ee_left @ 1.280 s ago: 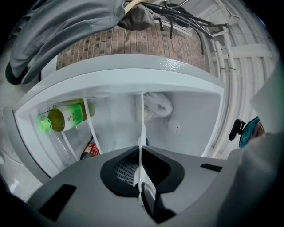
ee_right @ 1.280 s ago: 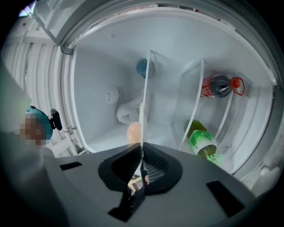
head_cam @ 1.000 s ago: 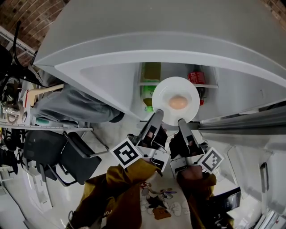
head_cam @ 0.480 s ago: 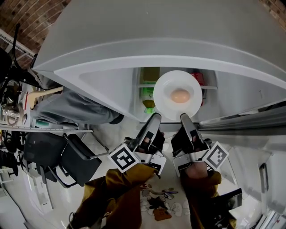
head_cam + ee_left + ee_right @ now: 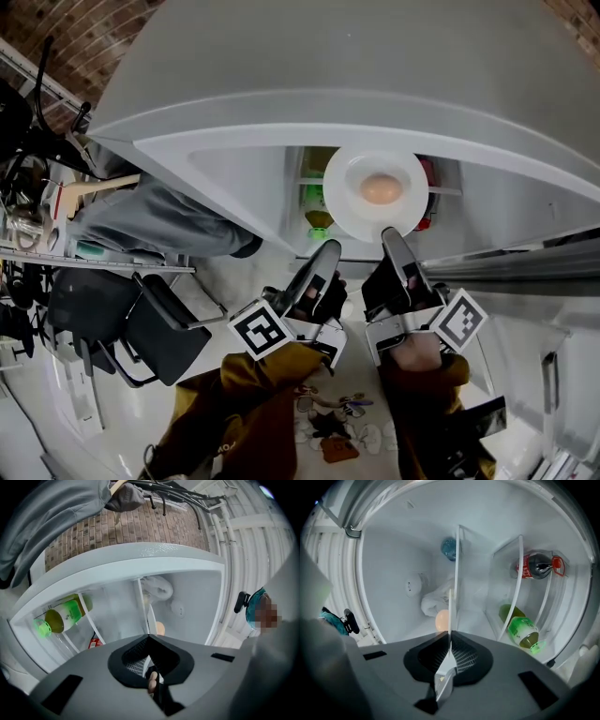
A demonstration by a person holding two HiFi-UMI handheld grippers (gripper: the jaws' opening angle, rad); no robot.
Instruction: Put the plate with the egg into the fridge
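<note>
Plate (image 5: 349,208) with egg (image 5: 380,188) on it is held roughly level at the mouth of the open fridge (image 5: 234,164), right in front of the shelves. Both claws have it by the near rim. Left gripper (image 5: 329,249) is on the lower left edge and right gripper (image 5: 388,236) on the lower middle edge, side by side and close but not touching each other. Left gripper view: jaws pressed together on the thin plate edge, egg just past the tips. Right gripper view: same picture, jaws pinched on the rim, plate seen edge-on, egg beside it. Both grippers point forward into the fridge, about level, with marker cubes (image 5: 265,328) turned outward. Forearms in yellow sleeves (image 5: 253,398) reach in from below, roughly parallel, hands close together behind the grippers. Inside the fridge a green bottle (image 5: 522,632) lies on a rack, with a red-labelled bottle (image 5: 536,566) near it. Black chair (image 5: 150,328) stands on the floor at left, well apart from the plate.
</note>
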